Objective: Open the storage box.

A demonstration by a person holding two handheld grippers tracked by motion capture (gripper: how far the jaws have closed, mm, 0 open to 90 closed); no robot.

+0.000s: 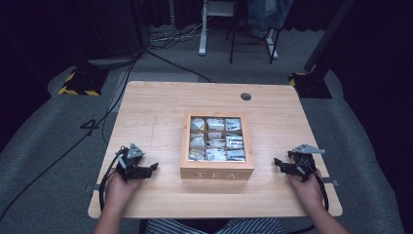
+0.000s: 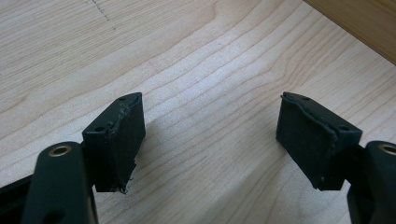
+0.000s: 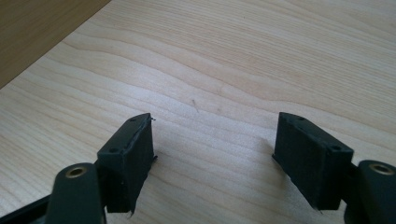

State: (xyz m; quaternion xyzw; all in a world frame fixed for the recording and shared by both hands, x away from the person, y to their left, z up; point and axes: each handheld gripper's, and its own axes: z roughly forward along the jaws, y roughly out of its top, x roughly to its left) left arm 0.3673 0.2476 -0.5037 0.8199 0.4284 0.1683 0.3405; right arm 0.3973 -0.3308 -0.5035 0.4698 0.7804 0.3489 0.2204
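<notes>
**Tea box sitting dead centre, both hands parked either side**

So here's my setup, left to right. My left hand-held gripper is resting low over the surface, near the front edge, jaws spread wide with nothing between them. In the left gripper view it's just bare wood grain between the two black pads, and a sliver of the box's side creeps into the top right corner.

In the middle sits the wooden tea box, "TEA" lettered on the front wall facing me. Through the top I can see a grid of compartments with tea bags packed in. I can't really tell if there's a clear lid over them or if it's open.

Over on the right, my right hand-held gripper mirrors the left: jaws apart, empty, pointing in at the box but well clear of it.

My guess on handling: the box is stiff and fairly solid, probably not heavy, with smooth wood sides that could slip in a one-sided pinch. I'd squeeze it from both side walls, or grab a wall's top edge. The sachets look light and crinkly, so pinch those gently by an edge.
</notes>
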